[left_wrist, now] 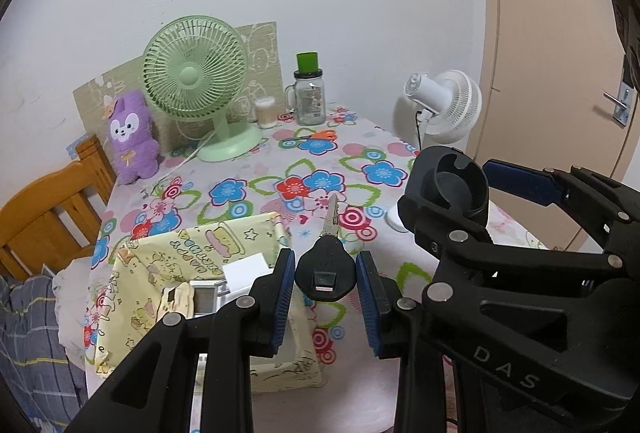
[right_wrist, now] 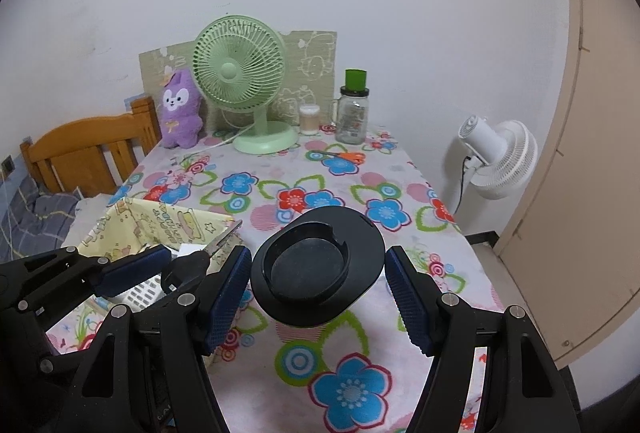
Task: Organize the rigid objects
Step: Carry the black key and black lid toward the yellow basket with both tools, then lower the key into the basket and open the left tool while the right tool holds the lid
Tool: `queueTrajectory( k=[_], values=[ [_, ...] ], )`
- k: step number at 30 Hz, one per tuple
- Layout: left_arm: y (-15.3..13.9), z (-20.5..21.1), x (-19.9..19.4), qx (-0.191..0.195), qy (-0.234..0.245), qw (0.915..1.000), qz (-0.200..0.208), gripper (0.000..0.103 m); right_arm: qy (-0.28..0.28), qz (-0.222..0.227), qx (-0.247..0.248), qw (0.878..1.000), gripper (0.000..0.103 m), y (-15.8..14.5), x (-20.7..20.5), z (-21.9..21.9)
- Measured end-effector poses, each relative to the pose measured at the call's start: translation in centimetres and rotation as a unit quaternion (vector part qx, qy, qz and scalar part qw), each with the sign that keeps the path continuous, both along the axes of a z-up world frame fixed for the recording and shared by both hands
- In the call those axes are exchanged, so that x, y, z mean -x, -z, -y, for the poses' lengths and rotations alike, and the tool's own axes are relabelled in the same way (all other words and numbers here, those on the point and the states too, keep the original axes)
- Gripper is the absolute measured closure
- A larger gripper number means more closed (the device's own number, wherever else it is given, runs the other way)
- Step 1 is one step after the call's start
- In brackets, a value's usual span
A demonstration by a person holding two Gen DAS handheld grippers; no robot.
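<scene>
My left gripper (left_wrist: 326, 293) is shut on the black head of a car key (left_wrist: 326, 273), whose metal blade points away over the flowered tablecloth (left_wrist: 280, 169). Just left of it sits a yellow patterned box (left_wrist: 208, 245) with white items and a small grey block inside. My right gripper (right_wrist: 318, 293) is shut on a black round holder (right_wrist: 318, 269), held above the cloth. In the right wrist view the left gripper (right_wrist: 132, 269) and key (right_wrist: 188, 267) hang over the box (right_wrist: 160, 217). The left wrist view shows the black holder (left_wrist: 452, 189) at the right.
At the table's back stand a green fan (left_wrist: 196, 81), a purple plush (left_wrist: 130, 137), a swab tub (left_wrist: 266, 111) and a glass jar (left_wrist: 310, 97); orange scissors (left_wrist: 316, 135) lie nearby. A white fan (right_wrist: 500, 157) stands right, a wooden chair (right_wrist: 88, 149) left, a door (right_wrist: 592, 153) beyond.
</scene>
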State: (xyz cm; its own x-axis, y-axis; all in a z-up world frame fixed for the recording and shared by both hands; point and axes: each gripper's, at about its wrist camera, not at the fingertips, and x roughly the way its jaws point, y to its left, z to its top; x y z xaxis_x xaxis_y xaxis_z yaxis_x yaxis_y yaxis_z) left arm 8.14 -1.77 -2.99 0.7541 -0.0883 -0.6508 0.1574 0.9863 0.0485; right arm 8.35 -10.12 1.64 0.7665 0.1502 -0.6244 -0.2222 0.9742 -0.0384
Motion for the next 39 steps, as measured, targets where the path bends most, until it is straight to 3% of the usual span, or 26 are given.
queueTrajectory(
  k=[10,28,39],
  values=[
    [0.3,-2.6,-0.8,-0.003,-0.016,0.9999,-0.001,0.072,-0.021,-0.006,-0.003,1.0,0.032,0.5,-1.3,-2.9],
    [3.7,-7.3,-2.1,0.01,-0.052,0.9982,-0.028,0.072,-0.068,-0.035,0.006,0.997,0.032,3.3,-3.0,-8.0],
    [6.5,-8.8,-2.2,0.02,-0.05,0.9962,-0.069,0.071,-0.08,-0.042,0.014,0.996,0.032,4.4,-3.5,-9.7]
  ],
)
